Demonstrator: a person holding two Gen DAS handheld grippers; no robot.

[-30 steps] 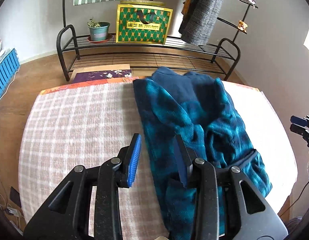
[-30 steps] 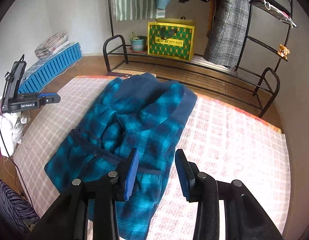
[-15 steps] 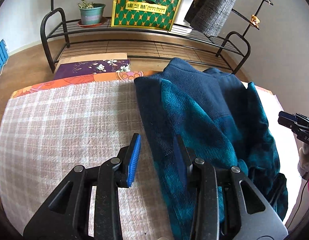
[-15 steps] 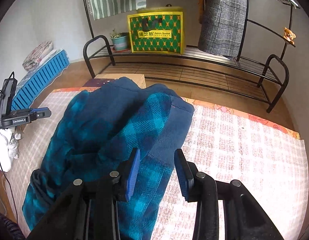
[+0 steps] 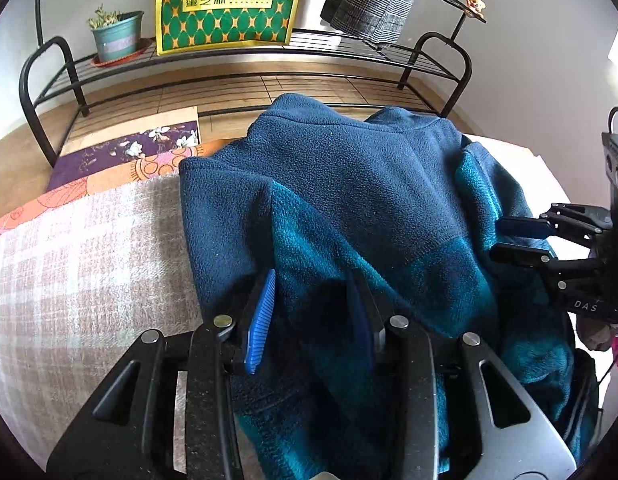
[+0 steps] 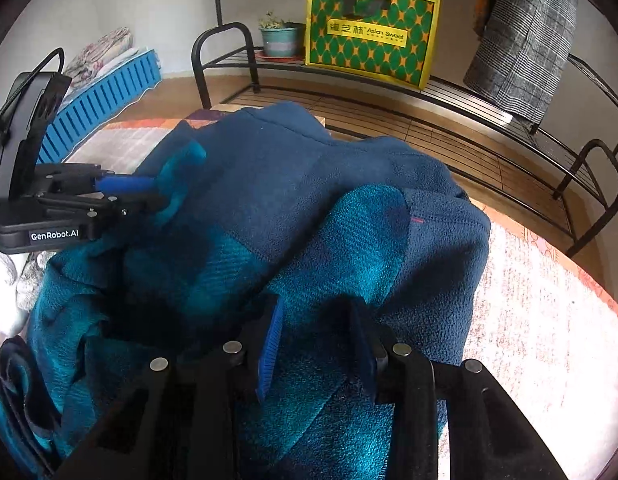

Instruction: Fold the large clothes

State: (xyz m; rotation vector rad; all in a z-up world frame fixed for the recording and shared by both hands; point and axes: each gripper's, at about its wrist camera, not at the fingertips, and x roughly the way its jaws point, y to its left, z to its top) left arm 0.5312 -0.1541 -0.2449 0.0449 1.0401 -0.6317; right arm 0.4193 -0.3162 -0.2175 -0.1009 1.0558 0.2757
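A large blue and teal plaid fleece jacket [image 5: 349, 200] lies bunched on the pink checked table cover [image 5: 69, 280]; it also fills the right wrist view [image 6: 309, 220]. My left gripper [image 5: 311, 312] is open, its jaws straddling the jacket's left side near the shoulder. My right gripper [image 6: 319, 344] is open, its jaws straddling the jacket's right side. Each gripper shows in the other's view: the right one [image 5: 521, 236] at the jacket's right edge, the left one [image 6: 125, 190] at its left edge.
A black metal rack [image 5: 249, 56] stands behind the table with a green and yellow bag [image 5: 229, 4], a potted plant [image 5: 117, 36] and a hanging grey plaid garment [image 6: 521, 40]. A blue slatted thing [image 6: 101, 104] lies on the floor to the left.
Both grippers moved forward and down onto the jacket's upper part, from its lower half toward the shoulders. Both stayed open.
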